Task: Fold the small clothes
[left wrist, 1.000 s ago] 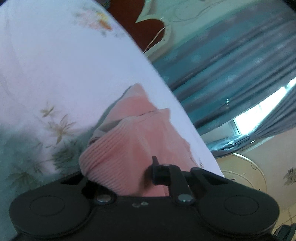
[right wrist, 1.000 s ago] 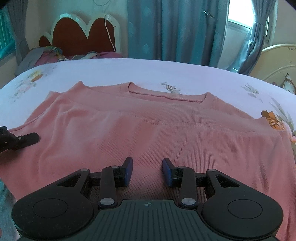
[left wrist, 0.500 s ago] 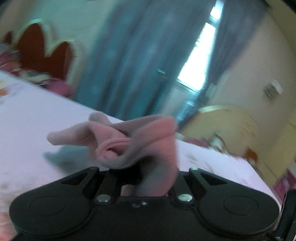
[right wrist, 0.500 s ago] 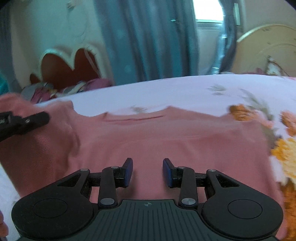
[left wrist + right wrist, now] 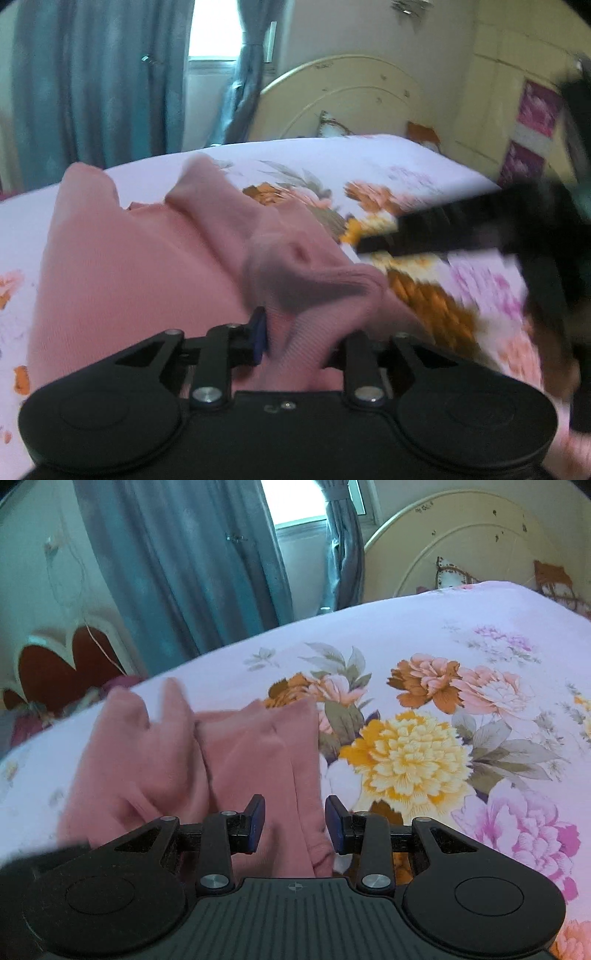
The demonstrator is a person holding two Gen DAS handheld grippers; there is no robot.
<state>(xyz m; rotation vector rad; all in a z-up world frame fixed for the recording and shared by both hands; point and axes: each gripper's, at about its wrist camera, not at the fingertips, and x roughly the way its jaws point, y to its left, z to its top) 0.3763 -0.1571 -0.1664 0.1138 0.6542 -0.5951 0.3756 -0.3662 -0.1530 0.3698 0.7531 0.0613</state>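
Note:
A pink knitted sweater (image 5: 129,277) lies on the flowered bedsheet (image 5: 369,158), its left part folded over the middle. In the left wrist view my left gripper (image 5: 299,332) has a bunched fold of the sweater between its jaws. The jaws are opening, and the cloth still fills the gap and touches the blue pad (image 5: 258,332). In the right wrist view my right gripper (image 5: 295,812) stands open just above the sweater's (image 5: 147,760) right edge, with nothing pinched. The blurred dark shape at the right of the left wrist view is my right gripper (image 5: 461,229).
The flowered sheet (image 5: 424,746) stretches bare to the right of the sweater. A cream headboard (image 5: 461,546) stands behind the bed. Blue curtains (image 5: 184,572) hang by a window, and a red headboard (image 5: 48,664) with piled clothes is at the far left.
My left gripper carried the sweater's left side across over the middle and rolled level; its jaws have parted somewhat. My right gripper slid right to the sweater's right edge, still open.

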